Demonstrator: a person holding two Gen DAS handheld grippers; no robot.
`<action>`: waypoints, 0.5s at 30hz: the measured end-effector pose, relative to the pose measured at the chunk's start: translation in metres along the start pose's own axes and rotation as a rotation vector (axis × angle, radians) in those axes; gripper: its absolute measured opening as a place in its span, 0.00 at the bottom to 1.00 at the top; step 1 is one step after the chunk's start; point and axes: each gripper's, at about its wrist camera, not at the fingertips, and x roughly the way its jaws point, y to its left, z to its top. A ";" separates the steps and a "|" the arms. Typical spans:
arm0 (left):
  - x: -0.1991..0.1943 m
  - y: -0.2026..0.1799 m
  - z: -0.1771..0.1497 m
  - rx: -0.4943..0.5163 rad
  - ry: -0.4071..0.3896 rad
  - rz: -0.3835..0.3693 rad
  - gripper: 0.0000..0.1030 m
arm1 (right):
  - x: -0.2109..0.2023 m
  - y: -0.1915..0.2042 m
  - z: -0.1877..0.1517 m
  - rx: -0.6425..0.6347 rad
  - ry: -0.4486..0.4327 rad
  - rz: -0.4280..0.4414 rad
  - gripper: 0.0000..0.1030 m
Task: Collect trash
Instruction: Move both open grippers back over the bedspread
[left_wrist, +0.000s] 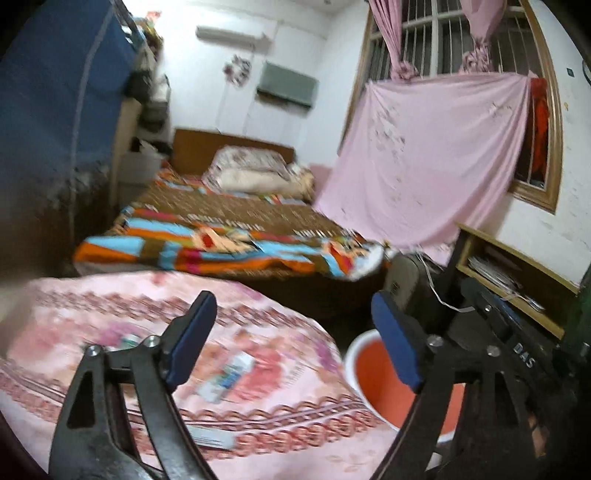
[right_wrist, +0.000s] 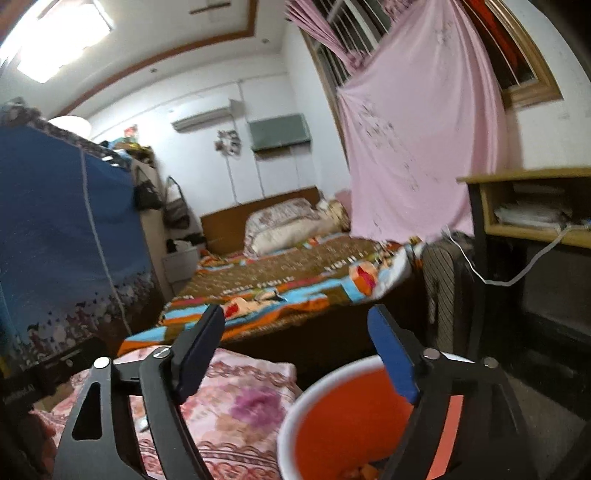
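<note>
My left claw (left_wrist: 295, 339) & right claw (right_wrist: 295, 354) both gape wide, nothing held; orange bucket (right_wrist: 351, 417) under right, wrapper (left_wrist: 225, 376) on pink quilt (left_wrist: 280, 406).

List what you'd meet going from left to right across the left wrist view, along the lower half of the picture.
Pink floral blanket → small blue-and-white packet lying on it → orange bucket with a white rim → wooden shelf unit with papers.
</note>
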 end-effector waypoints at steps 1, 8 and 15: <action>-0.003 0.003 0.001 0.004 -0.015 0.013 0.77 | -0.002 0.005 0.000 -0.007 -0.015 0.006 0.89; -0.037 0.029 0.000 0.026 -0.140 0.103 0.89 | -0.017 0.033 -0.003 -0.040 -0.122 0.070 1.00; -0.063 0.063 -0.012 0.049 -0.191 0.198 0.89 | -0.020 0.059 -0.008 -0.074 -0.134 0.142 1.00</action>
